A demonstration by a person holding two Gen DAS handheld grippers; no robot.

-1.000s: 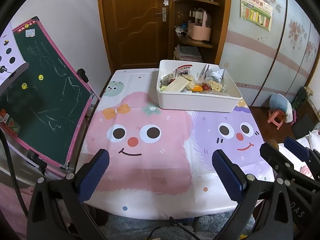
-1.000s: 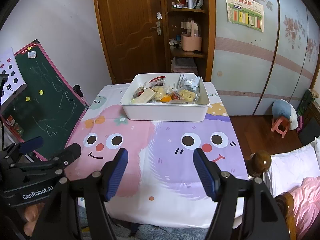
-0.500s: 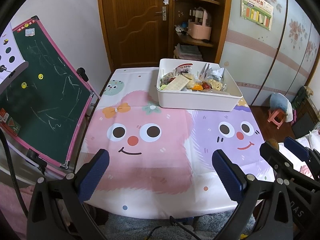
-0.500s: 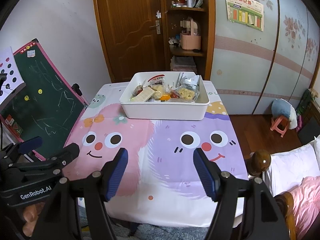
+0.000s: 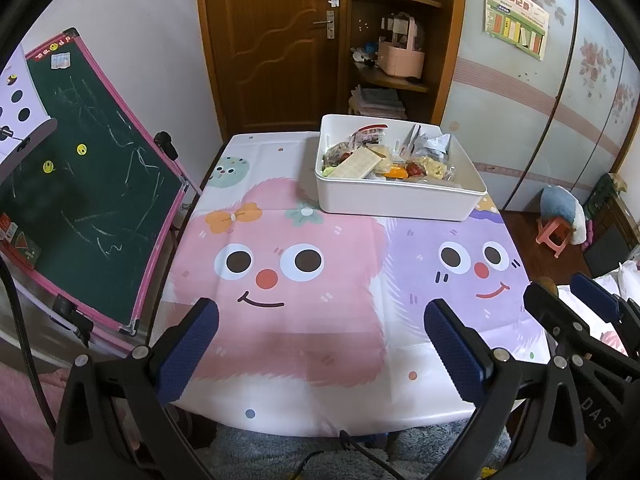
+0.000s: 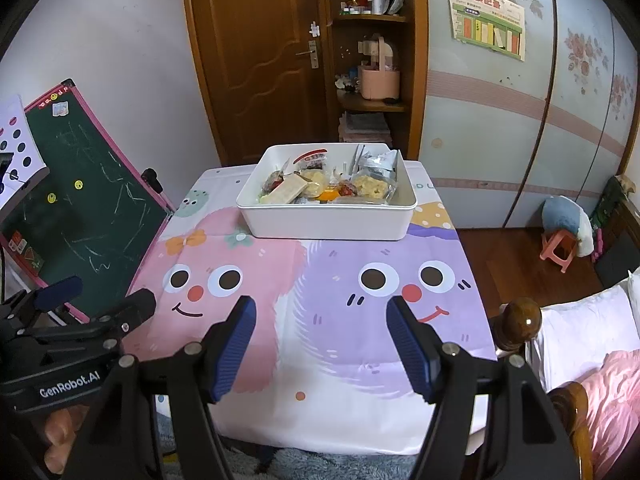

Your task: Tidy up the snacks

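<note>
A white bin (image 5: 396,200) full of wrapped snacks (image 5: 384,158) stands at the far side of the table; it also shows in the right wrist view (image 6: 326,222) with the snacks (image 6: 332,182) piled inside. My left gripper (image 5: 320,344) is open and empty over the table's near edge. My right gripper (image 6: 326,346) is open and empty, also over the near edge. Each gripper shows in the other's view, the right (image 5: 580,308) and the left (image 6: 80,308). Both are far from the bin.
The table wears a cartoon-face cloth (image 5: 304,280). A green chalkboard easel (image 5: 80,184) leans at the left. A bedpost knob (image 6: 522,320) and bedding stand at the right. A door and corner shelf (image 6: 372,60) are behind the table.
Both grippers have drifted slightly, so the bin sits a touch higher in each view. Both stay open and empty.
</note>
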